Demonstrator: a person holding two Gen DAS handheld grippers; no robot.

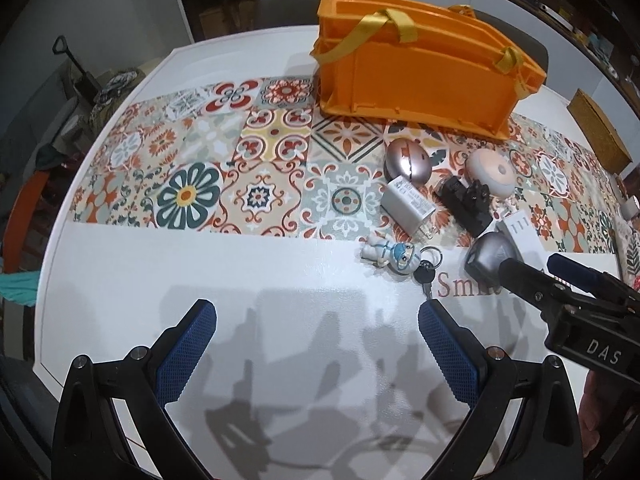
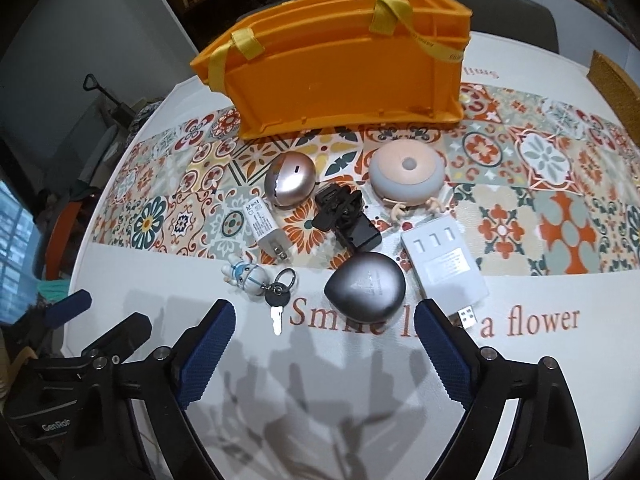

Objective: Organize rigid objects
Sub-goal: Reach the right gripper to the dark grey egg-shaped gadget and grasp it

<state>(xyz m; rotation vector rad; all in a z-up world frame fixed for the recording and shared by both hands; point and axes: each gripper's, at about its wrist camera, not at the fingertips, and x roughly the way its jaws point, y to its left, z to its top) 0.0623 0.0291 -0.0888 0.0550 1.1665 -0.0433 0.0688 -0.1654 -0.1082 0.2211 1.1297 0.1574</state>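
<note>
The dark silver teardrop case (image 2: 365, 285) lay at the near edge of the cluster on the worktop (image 2: 520, 380), straight ahead of the right gripper (image 2: 325, 354) and just beyond its fingertips, its pointed end turned towards the far side. That gripper stood wide open with nothing between its pads; both fingers were clear of the case. The case's broad, rounded body sat roughly centred on the gap, so a short advance forward and down looked enough to bracket it across its width.

The left gripper (image 1: 317, 350) was likewise spread wide and empty, over bare worktop to the left; the figurine keyring (image 1: 394, 258) was the nearest thing ahead of it. The right hand was plainly the nearer to the case. The orange crate (image 2: 340, 76) stood beyond the cluster, on the far side.
</note>
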